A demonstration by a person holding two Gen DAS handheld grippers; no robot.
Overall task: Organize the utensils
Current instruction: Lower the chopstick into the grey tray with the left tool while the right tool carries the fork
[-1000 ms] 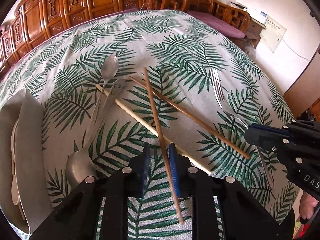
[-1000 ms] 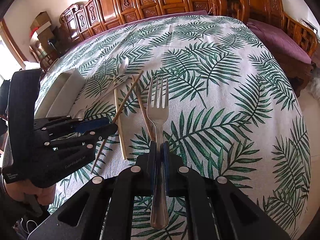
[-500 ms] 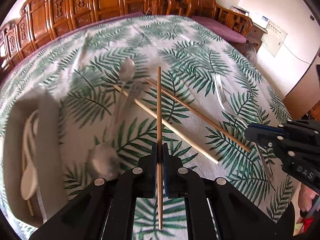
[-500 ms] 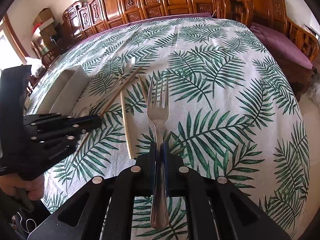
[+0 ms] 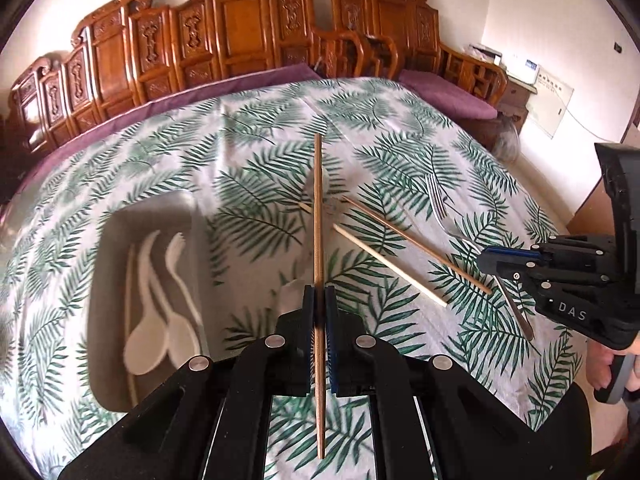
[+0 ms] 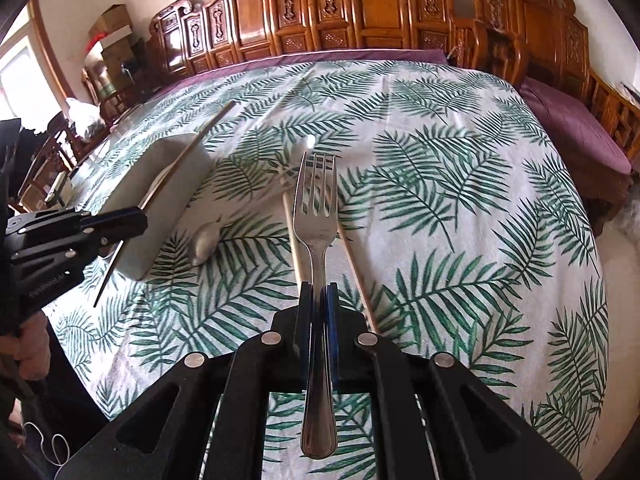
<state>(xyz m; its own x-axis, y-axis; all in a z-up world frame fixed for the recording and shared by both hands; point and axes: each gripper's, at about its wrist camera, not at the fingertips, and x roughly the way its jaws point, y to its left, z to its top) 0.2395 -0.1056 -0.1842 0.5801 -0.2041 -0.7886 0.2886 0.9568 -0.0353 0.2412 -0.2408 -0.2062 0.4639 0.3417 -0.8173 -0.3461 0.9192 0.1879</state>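
Observation:
My left gripper [image 5: 319, 300] is shut on a brown chopstick [image 5: 318, 208] and holds it above the table, right of the grey tray [image 5: 108, 272]. The tray holds white plastic spoons [image 5: 148, 344] and a thin stick. My right gripper [image 6: 318, 300] is shut on a metal fork [image 6: 316, 216], held above the cloth; it also shows in the left wrist view [image 5: 490, 260]. Two chopsticks [image 5: 412, 244] and a metal spoon [image 6: 206, 240] lie on the leaf-print cloth. The left gripper [image 6: 132, 222] shows beside the tray [image 6: 168, 184] in the right wrist view.
Another metal spoon [image 5: 320, 184] lies partly hidden behind the held chopstick. Carved wooden chairs [image 5: 240, 40] ring the far side of the table. The table's right edge drops off near the purple cushions [image 6: 572, 132].
My left gripper closed on the brown chopstick, lifted it off the cloth and swung left toward the tray. My right gripper rose and tilted up, still holding the fork.

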